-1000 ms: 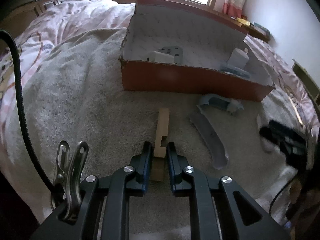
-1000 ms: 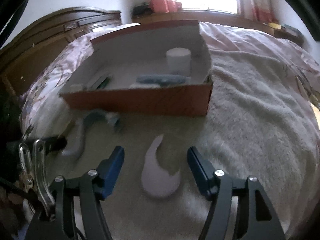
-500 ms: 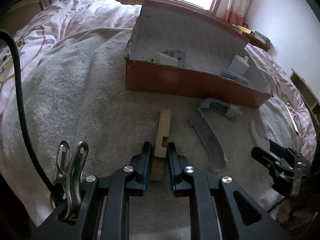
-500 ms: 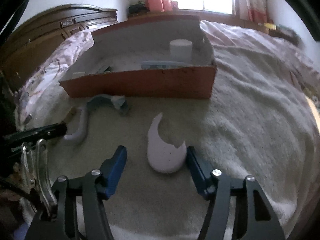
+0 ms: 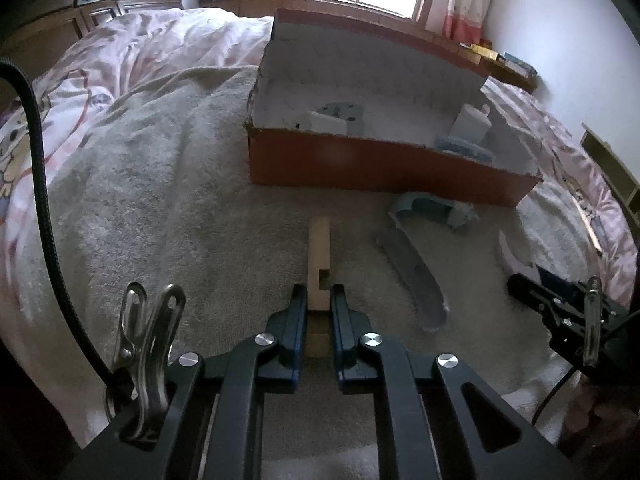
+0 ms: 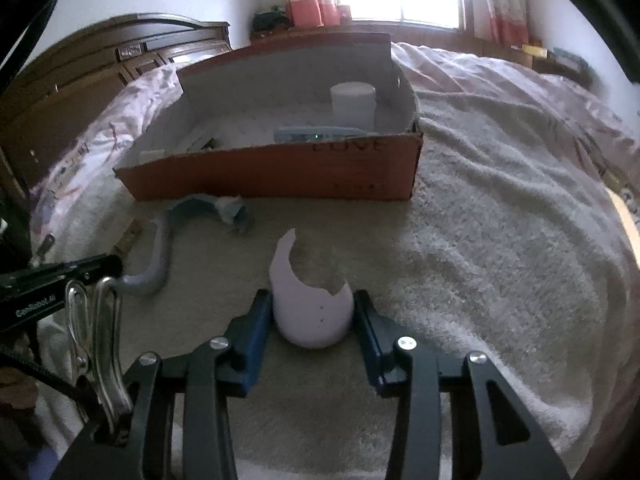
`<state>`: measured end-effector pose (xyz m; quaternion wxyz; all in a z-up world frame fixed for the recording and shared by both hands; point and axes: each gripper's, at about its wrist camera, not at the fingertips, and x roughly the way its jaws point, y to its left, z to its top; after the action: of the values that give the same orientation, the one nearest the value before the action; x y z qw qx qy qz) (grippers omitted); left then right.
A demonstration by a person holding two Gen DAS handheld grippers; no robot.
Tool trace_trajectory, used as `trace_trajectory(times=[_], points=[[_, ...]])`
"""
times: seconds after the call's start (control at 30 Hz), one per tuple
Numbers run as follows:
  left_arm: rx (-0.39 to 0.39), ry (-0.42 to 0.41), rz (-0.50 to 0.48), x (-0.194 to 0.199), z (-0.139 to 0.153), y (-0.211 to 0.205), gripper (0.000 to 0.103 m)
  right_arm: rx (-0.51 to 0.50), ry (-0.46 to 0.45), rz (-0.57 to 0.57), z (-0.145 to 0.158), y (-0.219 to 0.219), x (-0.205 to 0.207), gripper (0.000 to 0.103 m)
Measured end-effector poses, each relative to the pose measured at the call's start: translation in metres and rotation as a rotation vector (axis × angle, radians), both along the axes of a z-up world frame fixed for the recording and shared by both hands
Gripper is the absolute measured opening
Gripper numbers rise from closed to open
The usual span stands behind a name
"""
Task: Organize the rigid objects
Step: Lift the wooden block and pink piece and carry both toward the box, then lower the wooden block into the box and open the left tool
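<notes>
The left gripper (image 5: 319, 300) pinches the near end of a wood block (image 5: 319, 256), jaws pressed flat on its two long sides. That grip suits the piece: the block is narrow and straight, and taking it at the end leaves most of its length free to point ahead toward the box (image 5: 384, 168). The block is pale, square in section, with a notch cut into its right side just beyond the pads; whether its far end still rests on the towel (image 5: 180, 208) I cannot tell.

The right gripper (image 6: 313, 312) has just been closing, and its jaws now bracket a white shard (image 6: 308, 312) at its widest, rounded part. The pads look to be touching both flanks, so I judge it gripped or very nearly so. The shard is a curved shell, smooth and faintly lilac, rounded near the jaws, with a jagged broken edge and one long horn rising away from the camera. Taking it low across the round part keeps the pads off that thin horn, which would probably snap or slip.

Beyond, a grey strip (image 5: 416, 276) and a blue piece (image 5: 430, 210) lie loose on the towel, the blue one near the box's front wall.

Farthest, the box sits open on the bed: red outside, pale inside, already holding a white jar (image 6: 353, 104) and flat items, so it seems the place where things are gathered.
</notes>
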<state>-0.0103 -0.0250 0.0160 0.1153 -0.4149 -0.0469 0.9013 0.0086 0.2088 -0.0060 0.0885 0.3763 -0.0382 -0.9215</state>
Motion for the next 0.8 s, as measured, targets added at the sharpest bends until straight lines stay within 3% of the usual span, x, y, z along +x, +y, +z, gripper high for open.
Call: trace_trajectory(times=[0.37,0.8], points=[[0.016,0.107,-0.013,0.002,0.036,-0.001,0.012,-0.104,0.005,0.037,0.005,0.002,0.002,0.043],[-0.013,0.200,-0.009,-0.041,0.071,0.007,0.012,-0.116,0.035,0.047,0.016,0.004,0.007,0.043]])
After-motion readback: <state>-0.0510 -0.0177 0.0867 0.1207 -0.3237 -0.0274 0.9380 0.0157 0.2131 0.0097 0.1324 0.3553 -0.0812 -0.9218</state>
